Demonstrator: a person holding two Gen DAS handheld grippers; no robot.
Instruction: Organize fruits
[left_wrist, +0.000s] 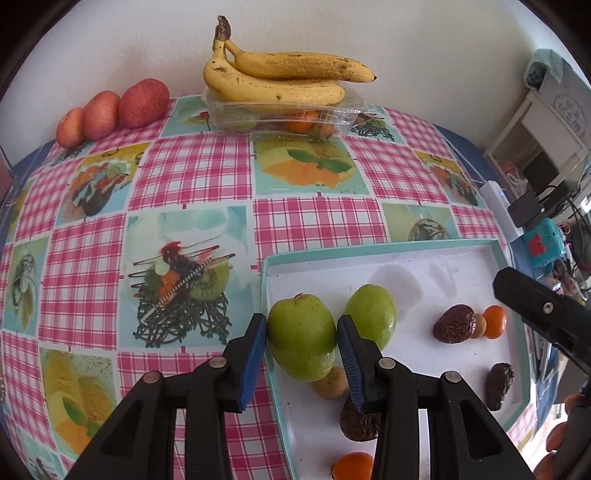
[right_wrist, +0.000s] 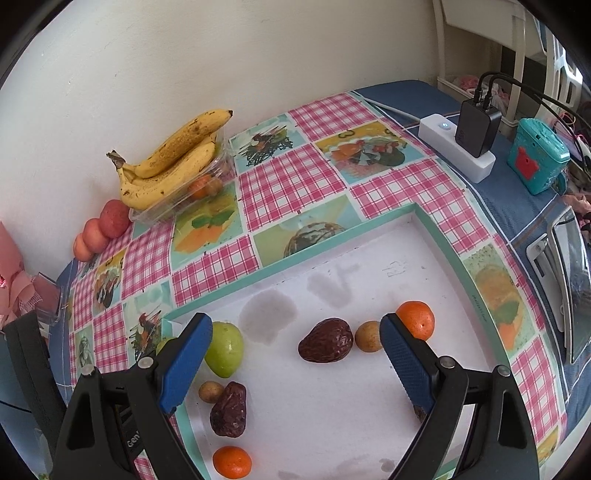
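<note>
My left gripper (left_wrist: 301, 356) is shut on a green fruit (left_wrist: 301, 336), held over the left rim of the white tray (left_wrist: 369, 251). A second green fruit (left_wrist: 373, 314) lies just to its right in the tray. Wrinkled dark dates (right_wrist: 325, 339), small oranges (right_wrist: 415, 319) and small tan fruits (right_wrist: 367, 336) are scattered on the tray floor. My right gripper (right_wrist: 295, 363) hangs open above the tray's middle, holding nothing. Bananas (left_wrist: 280, 77) rest on a clear plastic box (left_wrist: 280, 118) against the wall, with three red fruits (left_wrist: 144, 103) to their left.
A white power strip with a black charger (right_wrist: 458, 147) and a teal toy box (right_wrist: 537, 155) sit past the table's right edge. A tablet (right_wrist: 569, 280) lies further right. The checked tablecloth (left_wrist: 192, 173) stretches between tray and wall.
</note>
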